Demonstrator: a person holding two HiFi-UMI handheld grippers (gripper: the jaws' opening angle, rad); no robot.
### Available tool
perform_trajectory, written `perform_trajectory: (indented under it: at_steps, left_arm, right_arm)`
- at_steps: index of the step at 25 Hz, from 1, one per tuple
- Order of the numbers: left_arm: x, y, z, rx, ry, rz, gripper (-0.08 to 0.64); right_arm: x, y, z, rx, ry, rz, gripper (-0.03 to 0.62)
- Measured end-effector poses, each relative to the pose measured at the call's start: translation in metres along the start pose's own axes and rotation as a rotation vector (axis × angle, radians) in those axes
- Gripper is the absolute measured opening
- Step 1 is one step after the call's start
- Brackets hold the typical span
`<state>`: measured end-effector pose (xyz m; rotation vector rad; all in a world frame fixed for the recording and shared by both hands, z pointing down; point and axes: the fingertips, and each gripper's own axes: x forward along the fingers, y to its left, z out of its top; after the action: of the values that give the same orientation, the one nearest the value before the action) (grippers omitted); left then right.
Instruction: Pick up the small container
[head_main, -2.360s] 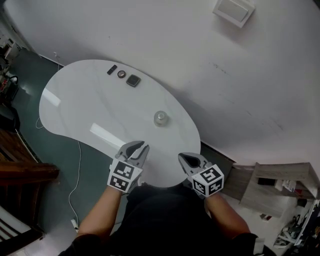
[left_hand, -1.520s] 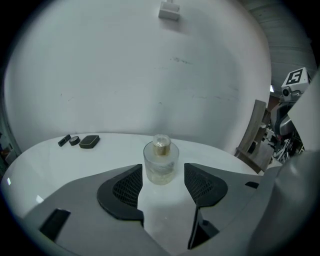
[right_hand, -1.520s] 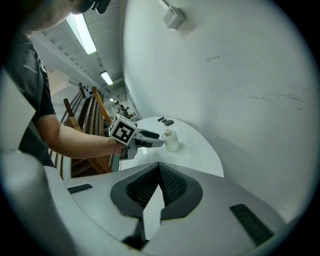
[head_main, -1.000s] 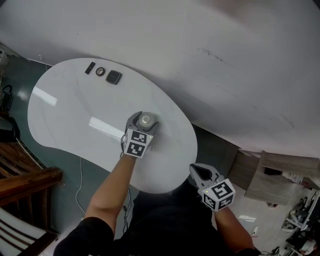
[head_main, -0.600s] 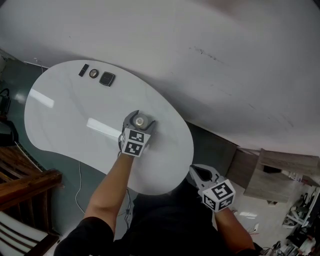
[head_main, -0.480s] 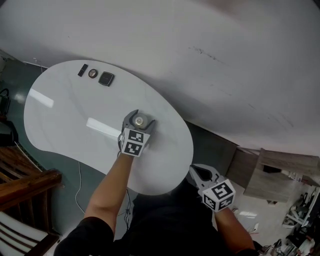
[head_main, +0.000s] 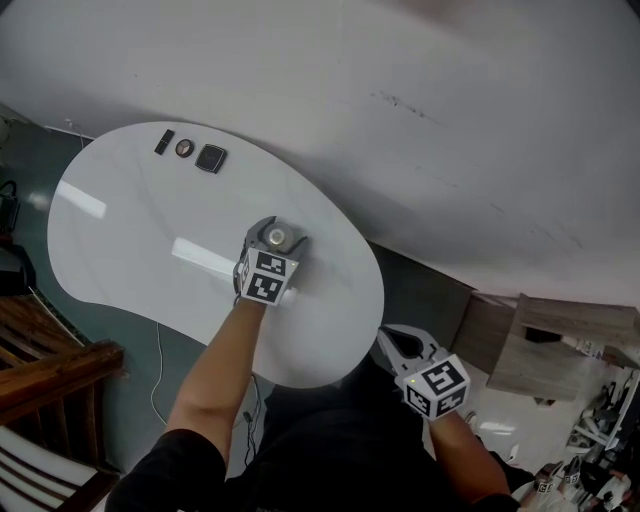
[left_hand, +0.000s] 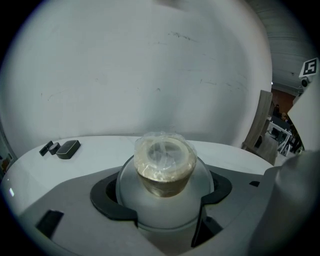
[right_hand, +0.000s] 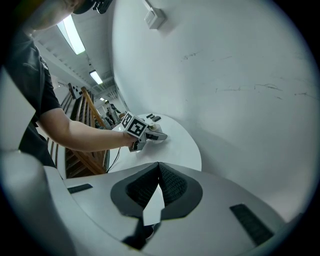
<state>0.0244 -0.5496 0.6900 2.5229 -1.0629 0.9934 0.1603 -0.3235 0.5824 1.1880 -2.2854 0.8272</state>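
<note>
The small container is a round clear pot with a crinkled film over its top, standing near the middle of the white kidney-shaped table. My left gripper is shut on it, one jaw on each side. The left gripper view shows the container held snugly between the dark jaw pads, with my left gripper hugging its rounded body. My right gripper hangs off the table's near-right edge, close to my body. In its own view my right gripper has its tips touching, nothing held.
Three small dark items lie in a row at the table's far left: a bar, a round one and a square one. A wooden chair stands left, a cable trails on the floor, and wooden furniture sits right.
My left gripper went from the table's near edge out to the container and closed round it. My right gripper drew back off the table's edge toward my body.
</note>
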Motion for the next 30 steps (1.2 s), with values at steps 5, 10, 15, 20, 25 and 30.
perform_trajectory:
  at_steps: [5,10,15,20,25,30]
  left_arm:
    - [-0.009,-0.003,0.001,0.008,0.036,-0.022,0.343]
    - [-0.036,-0.010,0.012,0.073,0.024,-0.053,0.343]
    - [-0.079,-0.014,0.023,0.102,-0.012,-0.076,0.342]
    - [-0.132,-0.023,0.023,0.130,-0.043,-0.105,0.342]
    - [-0.181,-0.034,0.021,0.182,-0.061,-0.148,0.342]
    - [-0.227,-0.039,0.019,0.189,-0.091,-0.172,0.344]
  right_arm:
    - [-0.009,0.004,0.004,-0.006,-0.025,-0.015,-0.005]
    - [-0.014,0.013,0.005,-0.010,-0.047,-0.032,-0.005]
    - [-0.010,0.035,0.013,-0.024,-0.090,-0.038,-0.005]
    - [-0.002,0.072,0.023,-0.036,-0.134,-0.020,-0.005]
    - [-0.001,0.109,0.033,-0.064,-0.177,-0.012,-0.005]
    - [-0.009,0.141,0.051,-0.110,-0.257,-0.034,-0.005]
